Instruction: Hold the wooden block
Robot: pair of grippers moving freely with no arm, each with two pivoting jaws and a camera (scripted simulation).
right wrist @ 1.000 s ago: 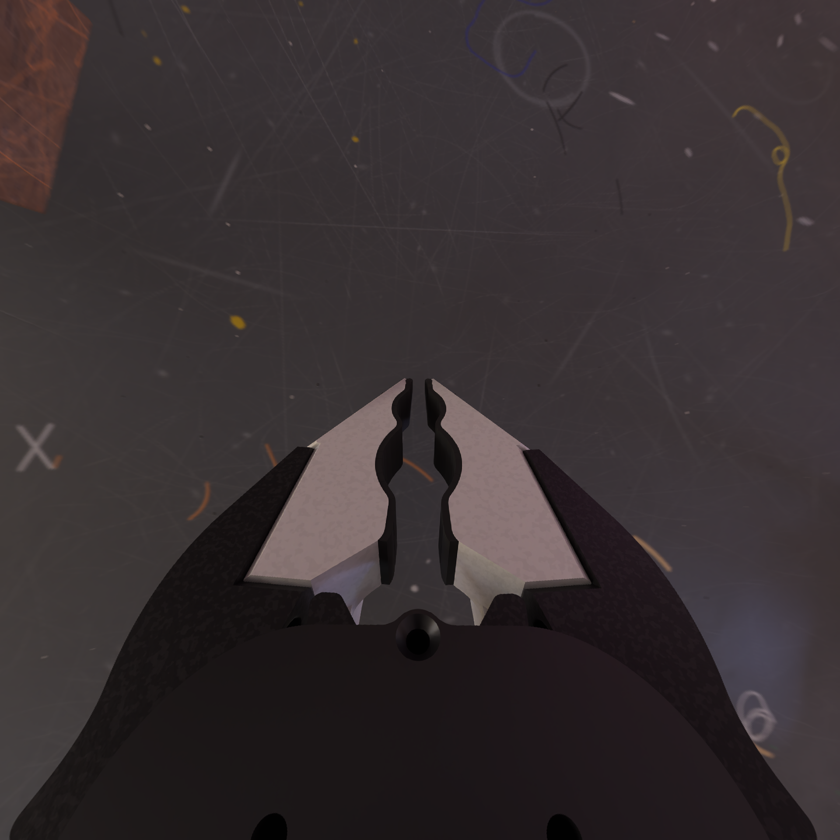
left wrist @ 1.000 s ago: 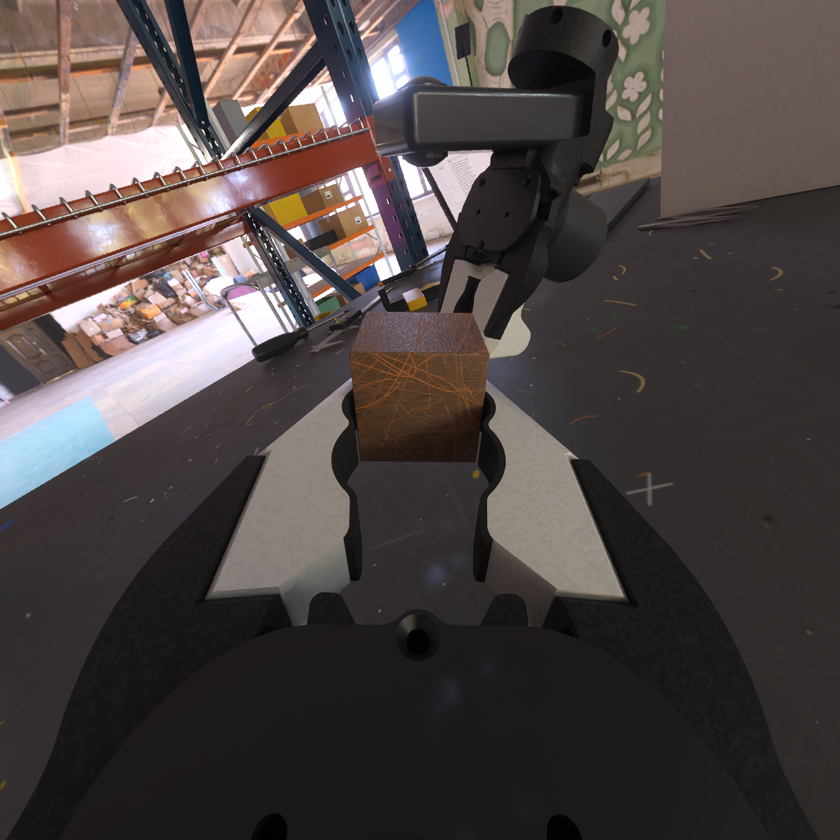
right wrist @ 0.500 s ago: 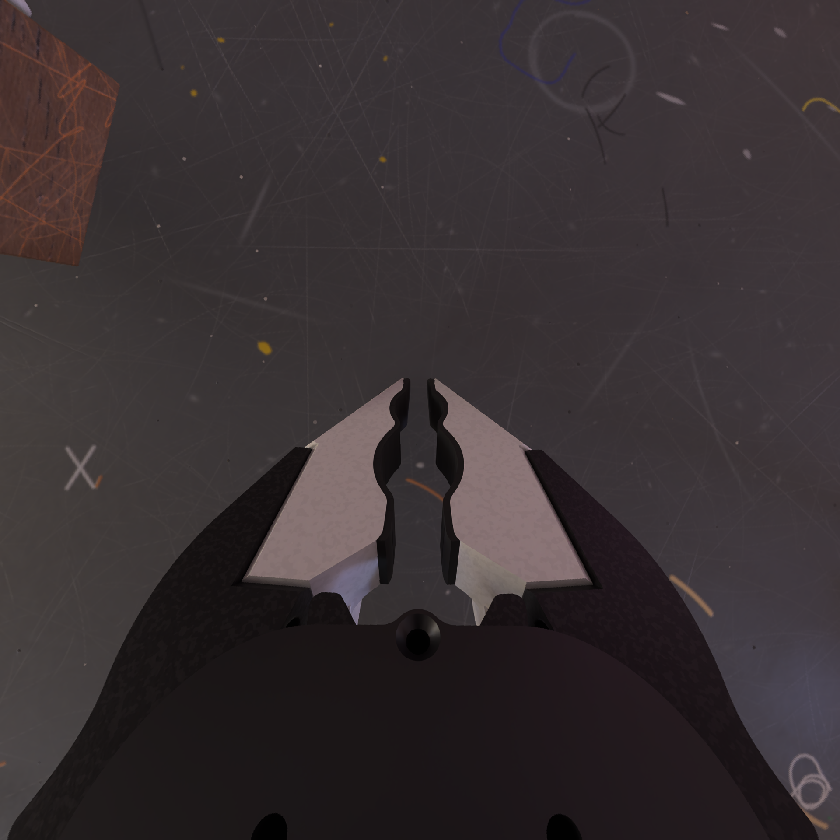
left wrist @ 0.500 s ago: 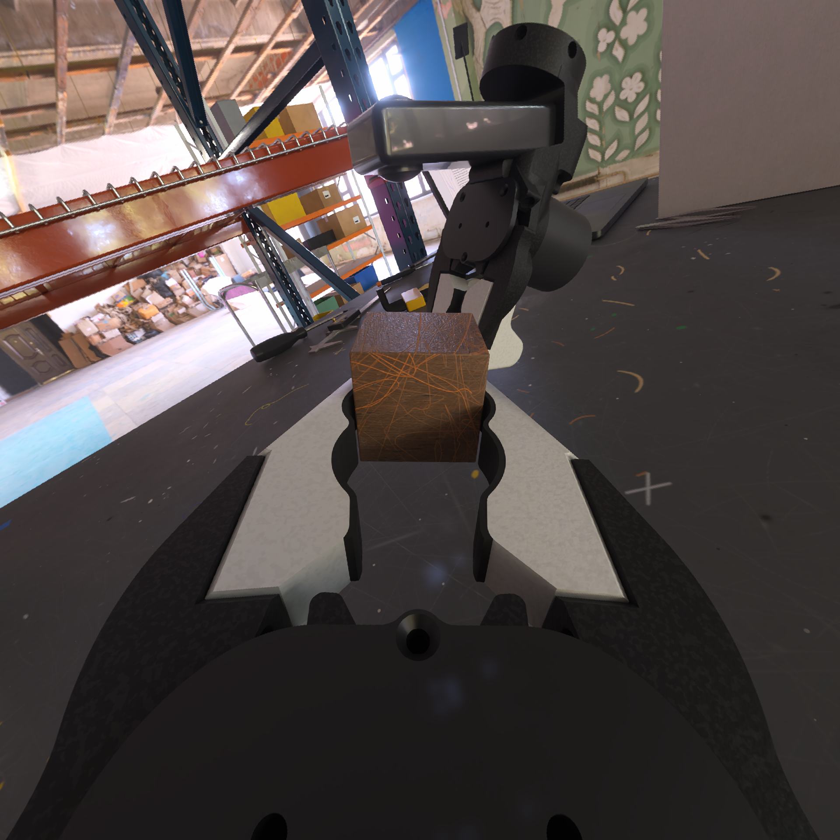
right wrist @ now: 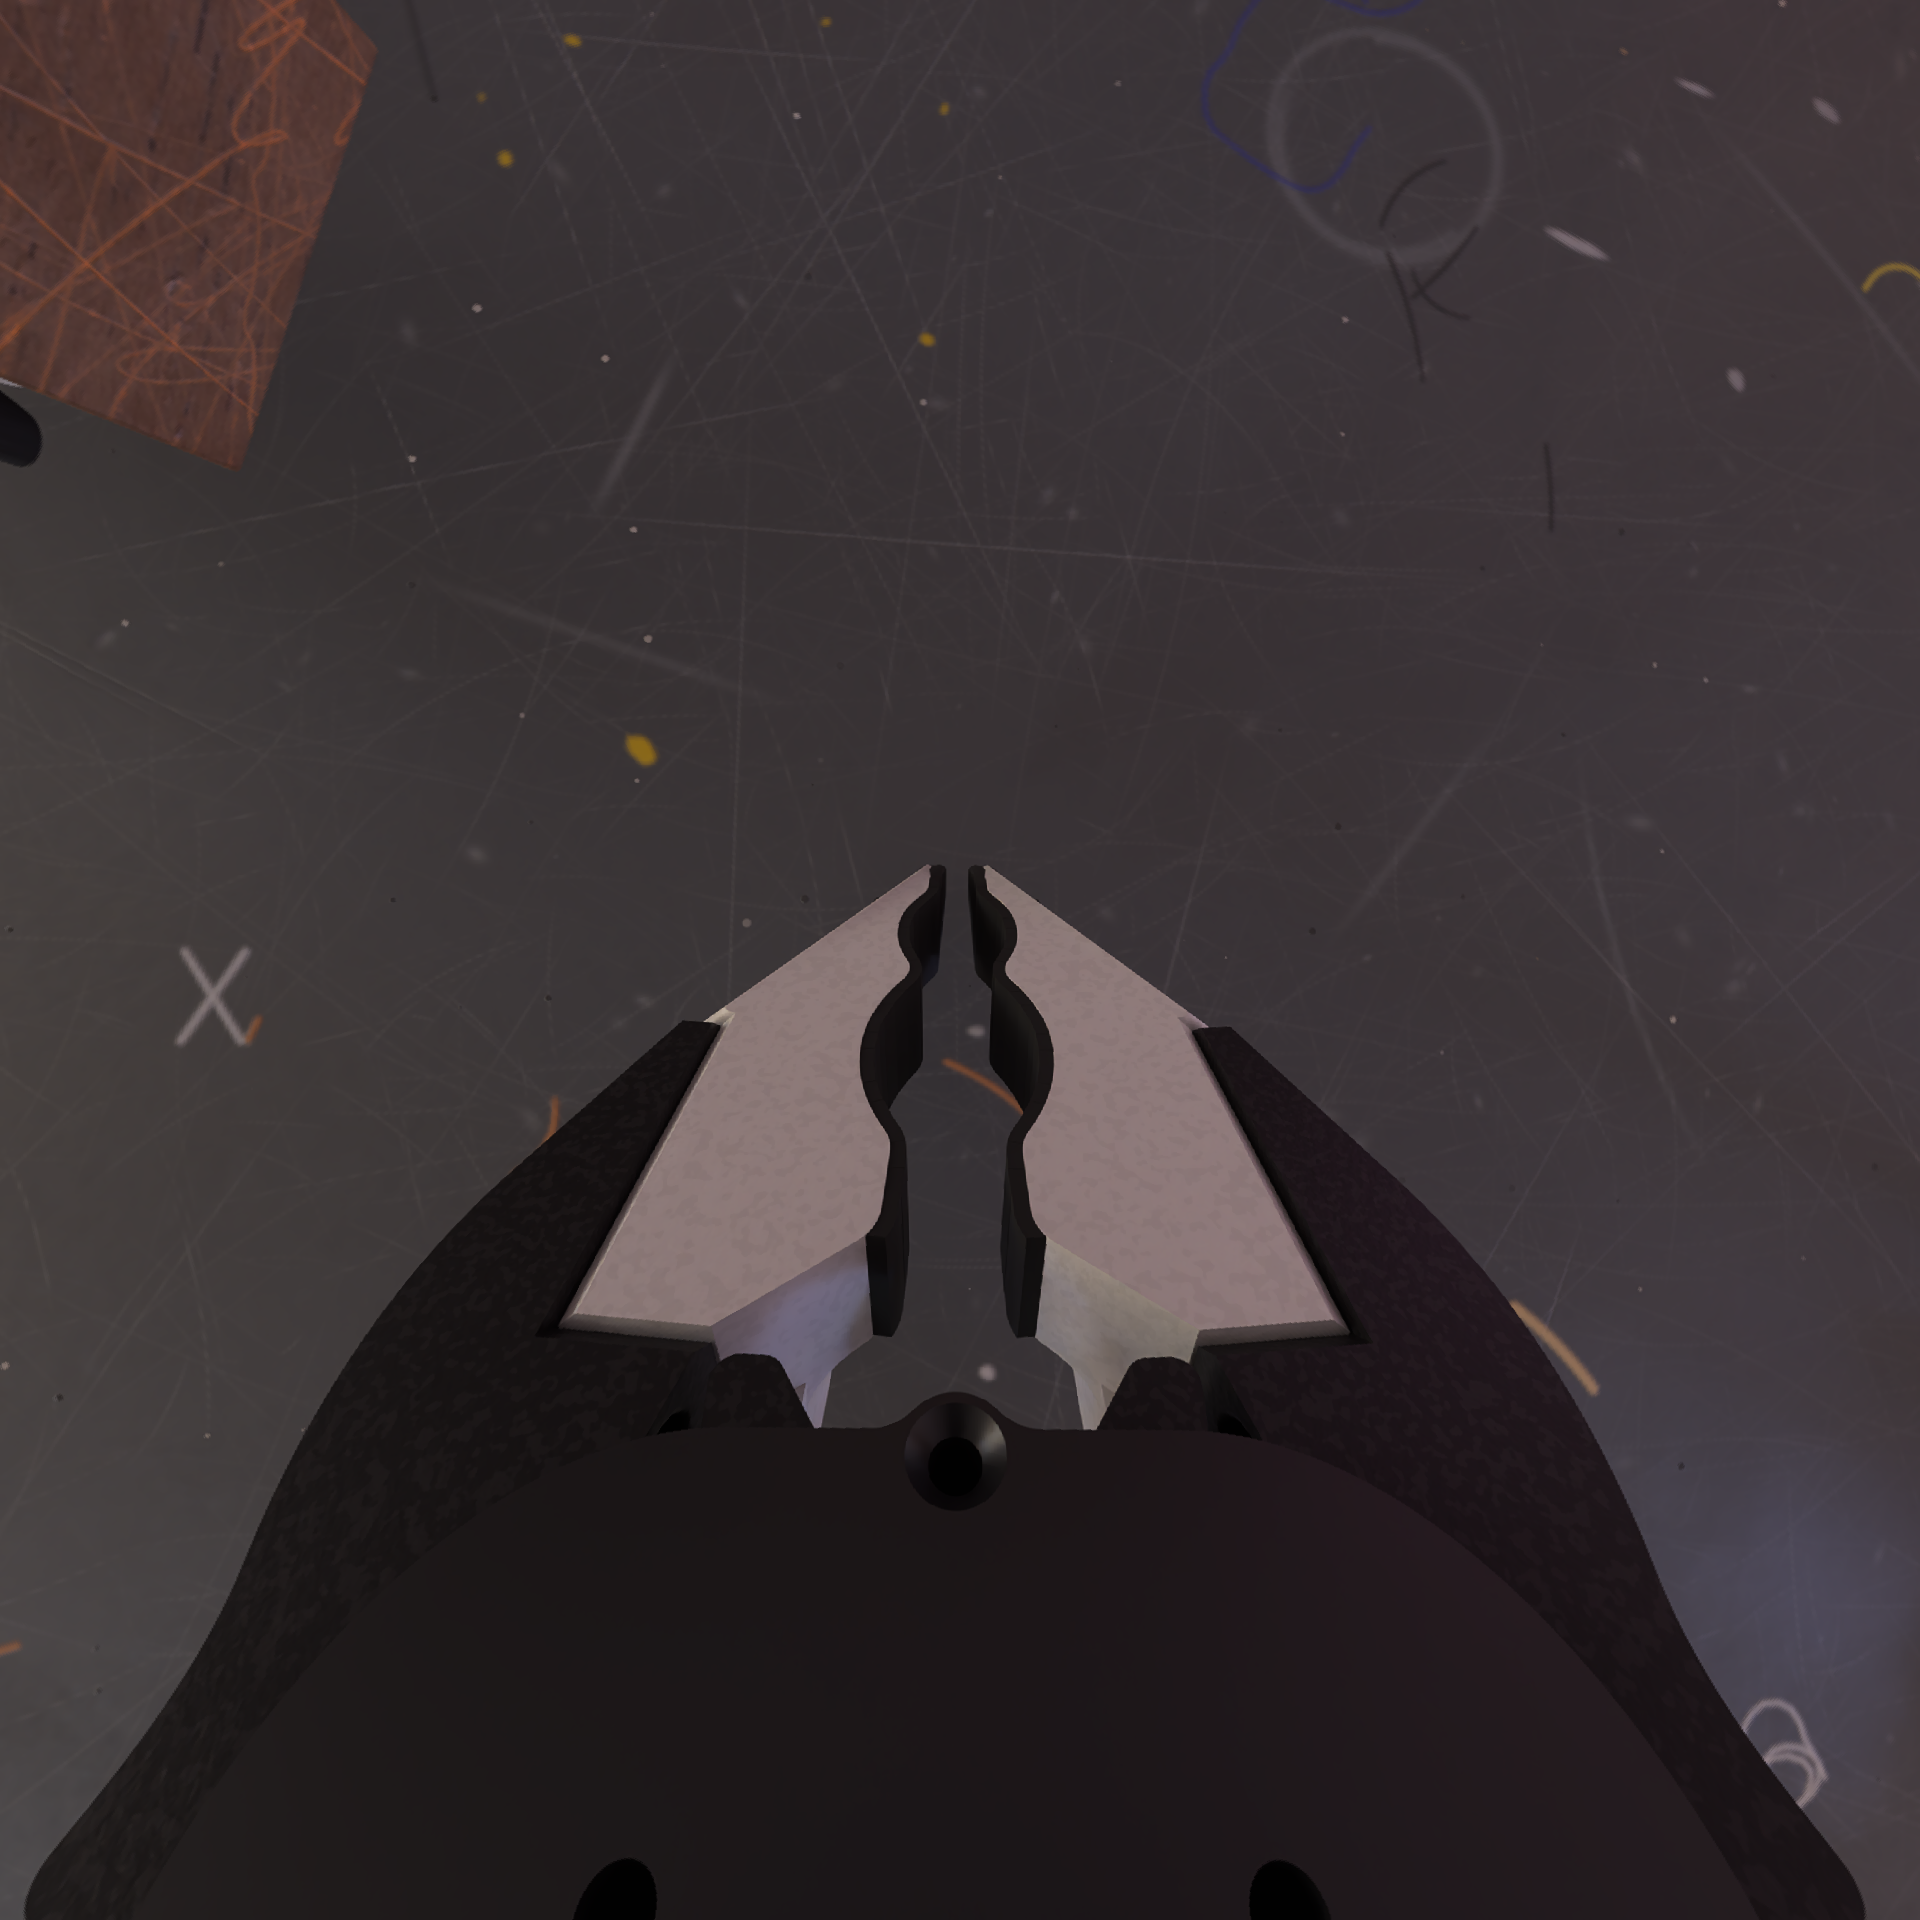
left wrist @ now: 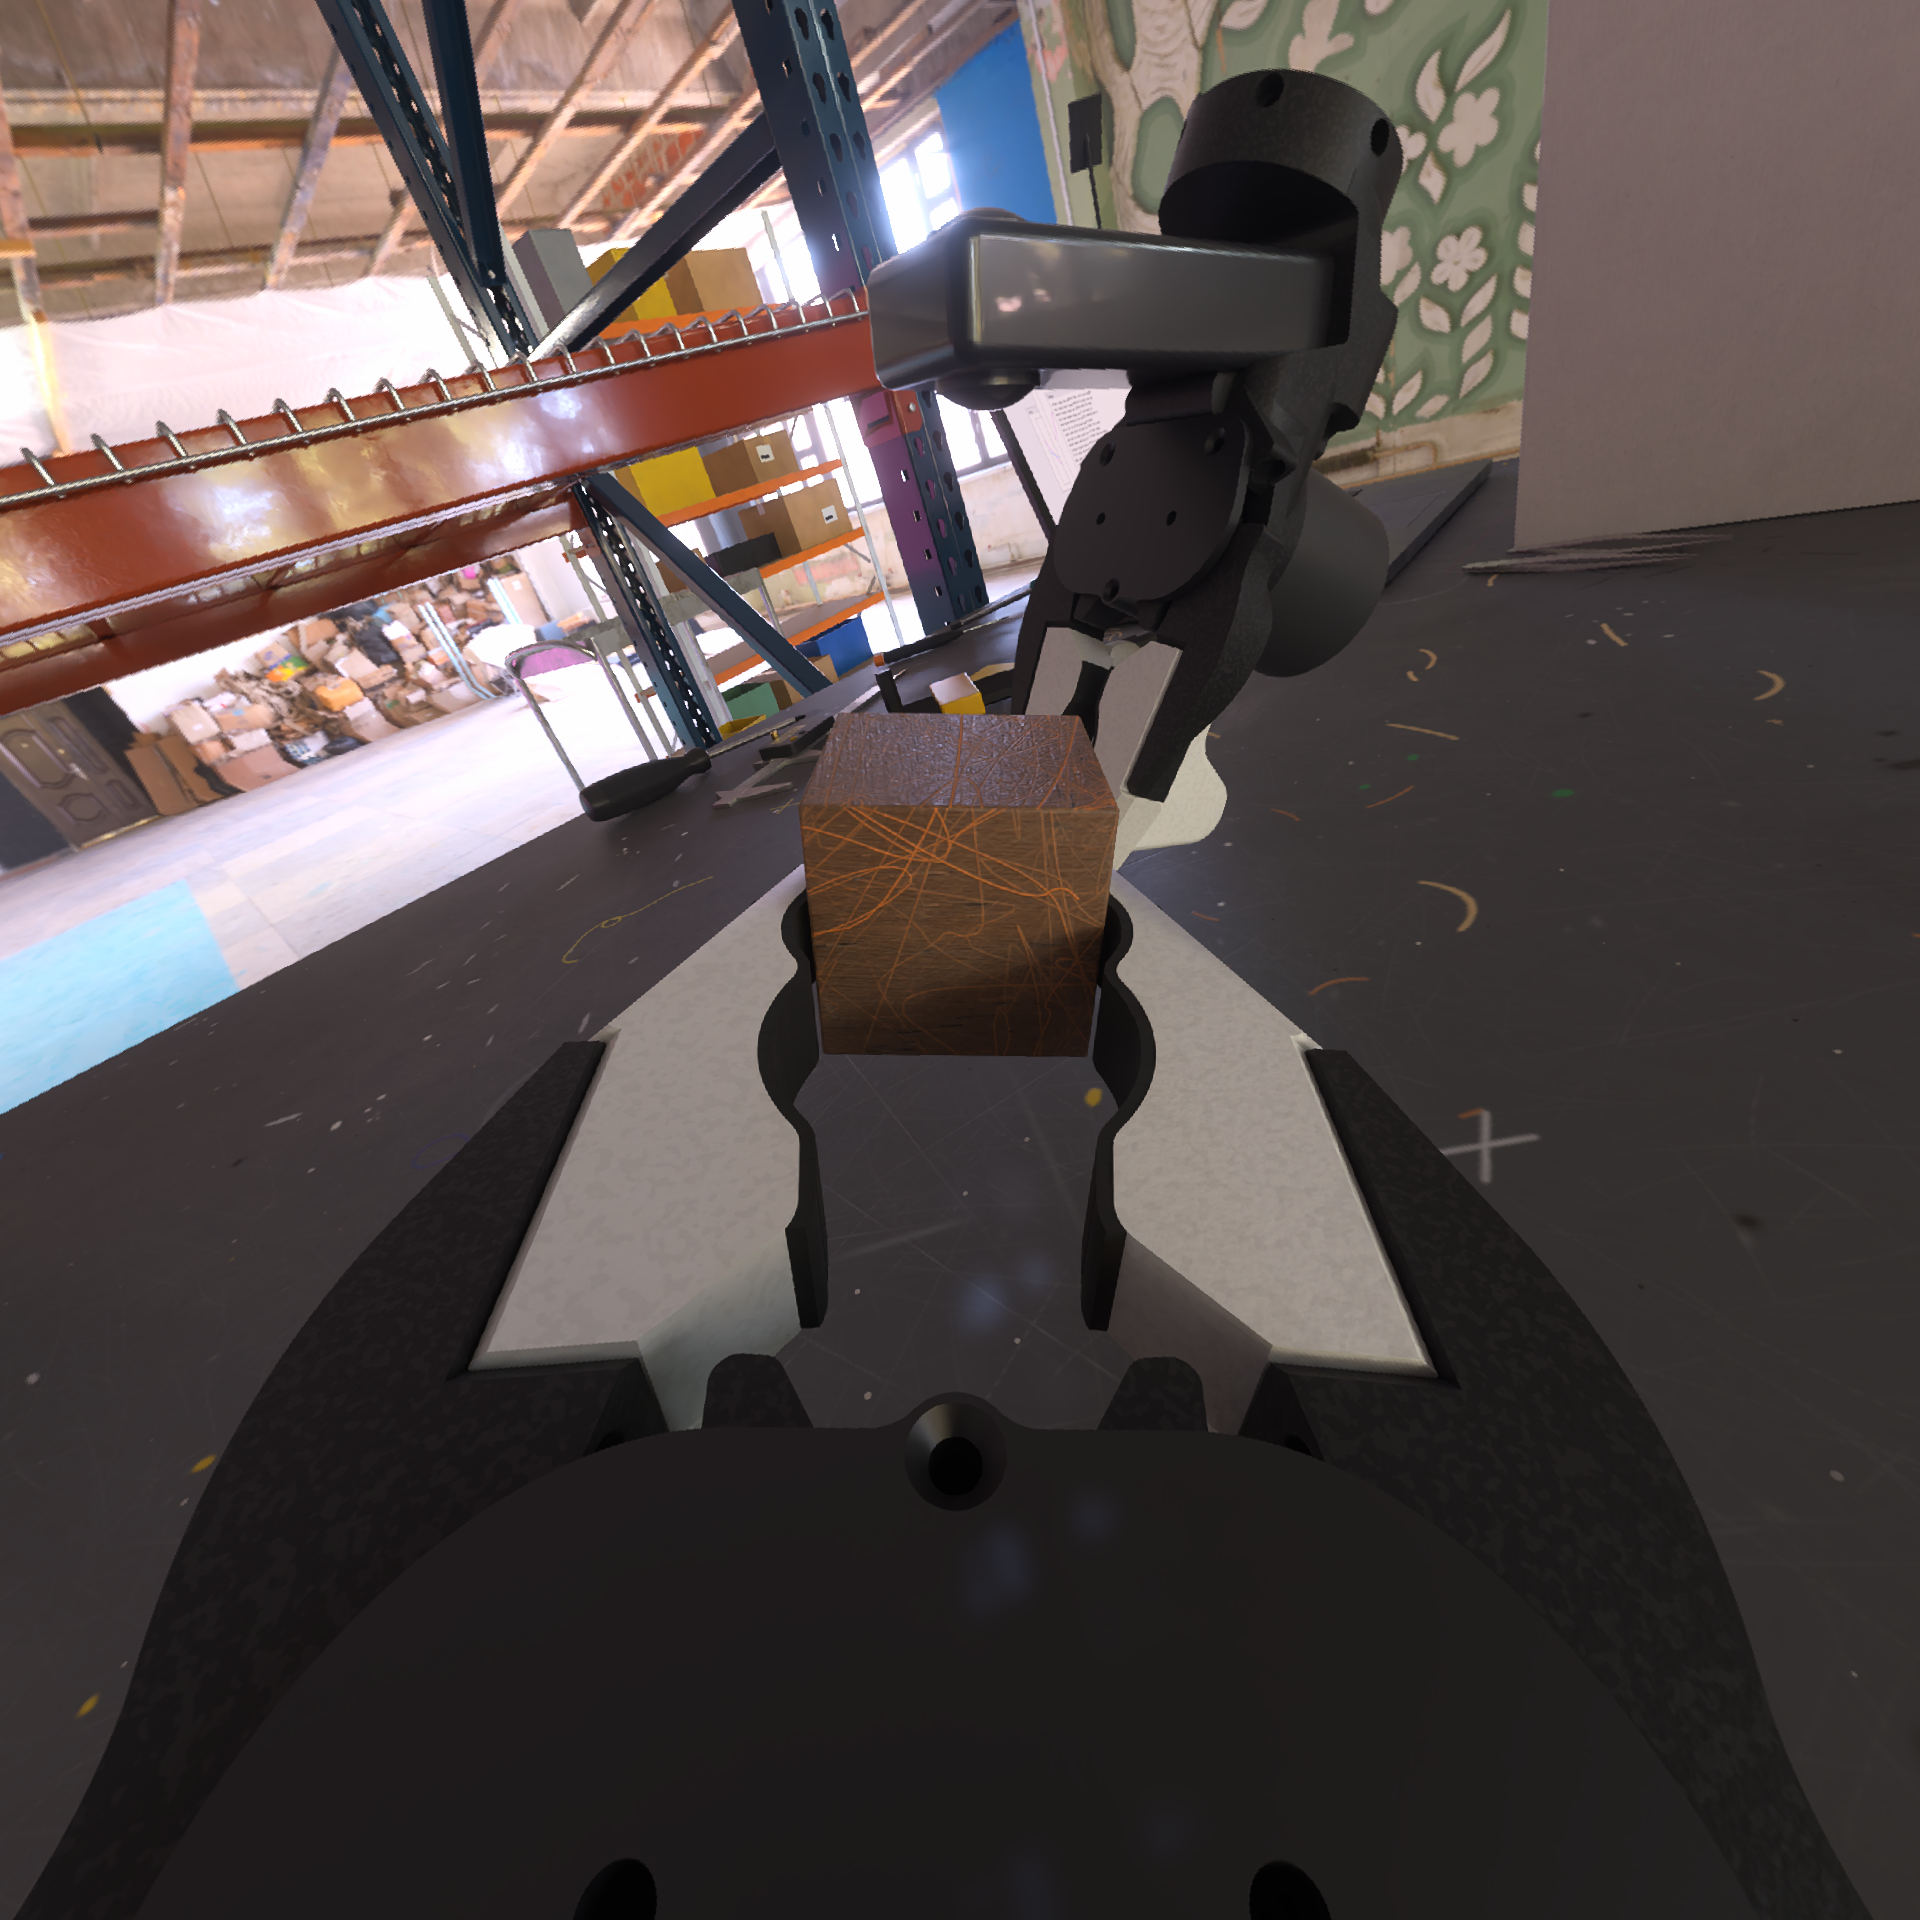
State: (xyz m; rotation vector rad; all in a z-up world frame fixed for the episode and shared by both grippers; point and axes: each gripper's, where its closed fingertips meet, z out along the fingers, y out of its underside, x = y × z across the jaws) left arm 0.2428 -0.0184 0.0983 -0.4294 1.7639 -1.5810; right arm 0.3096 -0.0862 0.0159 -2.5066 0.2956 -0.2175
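A brown wooden block with orange scratches sits between my left gripper's fingertips, which are shut on its two sides just above the dark surface. My right gripper is shut and empty, pointing down at the dark surface. In the left wrist view it hangs just behind the block, fingers down. In the right wrist view the block lies at the top left corner, well away from the right fingertips.
A dark scratched work surface spreads all around. A black-handled screwdriver and small metal parts lie behind the block to the left. Warehouse racking stands beyond the surface's left edge. A white wall panel stands far right.
The right gripper has shifted behind the block, first left then back right. In its own view the block has slid further into the top left corner. The left gripper and block have not moved.
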